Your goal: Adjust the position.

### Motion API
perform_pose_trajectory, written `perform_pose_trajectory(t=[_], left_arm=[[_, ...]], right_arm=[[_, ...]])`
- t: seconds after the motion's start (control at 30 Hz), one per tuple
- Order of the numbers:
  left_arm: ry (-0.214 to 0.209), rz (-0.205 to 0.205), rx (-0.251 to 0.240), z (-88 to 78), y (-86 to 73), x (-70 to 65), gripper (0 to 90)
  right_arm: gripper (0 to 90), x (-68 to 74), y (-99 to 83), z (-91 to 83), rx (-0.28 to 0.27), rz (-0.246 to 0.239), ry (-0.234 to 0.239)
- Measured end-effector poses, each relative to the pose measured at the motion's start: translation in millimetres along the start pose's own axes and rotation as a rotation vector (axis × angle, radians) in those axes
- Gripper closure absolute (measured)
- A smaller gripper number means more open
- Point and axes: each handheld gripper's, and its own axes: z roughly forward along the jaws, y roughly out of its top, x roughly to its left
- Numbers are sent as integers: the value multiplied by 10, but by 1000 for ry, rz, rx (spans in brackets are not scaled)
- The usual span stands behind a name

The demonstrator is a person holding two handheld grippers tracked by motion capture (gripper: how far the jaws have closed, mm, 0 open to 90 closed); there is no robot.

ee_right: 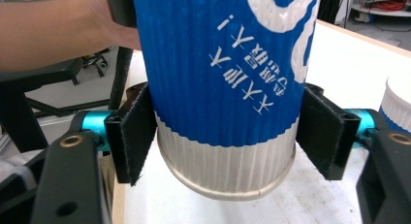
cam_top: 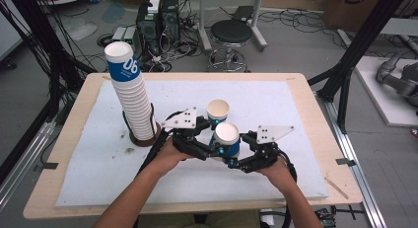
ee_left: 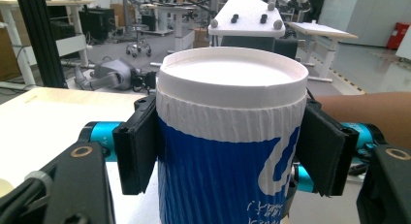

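Both grippers, left (ee_left: 225,151) and right (ee_right: 225,136), clamp our blue-and-white ribbed paper cup (cam_top: 226,139); next we likely pull nested cups apart.

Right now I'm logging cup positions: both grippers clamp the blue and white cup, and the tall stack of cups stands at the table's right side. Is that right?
Not quite. The tall stack of cups stands at the table's left side, as the high view shows. The rest holds: the left gripper clamps the blue and white cup near its rim and the right gripper clamps it near its base.
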Motion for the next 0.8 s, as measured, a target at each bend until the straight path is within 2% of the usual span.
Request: perform_pose_trajectory(t=[0.07, 0.1, 0.2, 0.33, 0.5, 0.63, 0.8], left_arm=[[11, 2, -4, 0, -10, -14, 296], [31, 3, -4, 0, -13, -21, 279], [52, -31, 11, -14, -18, -7, 167], [31, -33, 26, -65, -17, -3, 164], [46, -43, 44, -171, -7, 29, 164], [41, -50, 60, -251, 16, 41, 164], [36, -50, 87, -316, 52, 34, 164]], right_arm=[[293, 1, 5, -7, 8, -4, 0], [293, 2, 8, -9, 14, -2, 1], [294, -3, 3, -18, 29, -1, 1], [296, -7, 0, -32, 42, 2, -3], [304, -18, 11, -82, 61, -5, -23], [306, -26, 31, -130, 96, -18, -43], [306, -33, 93, -169, 170, -47, -64]])
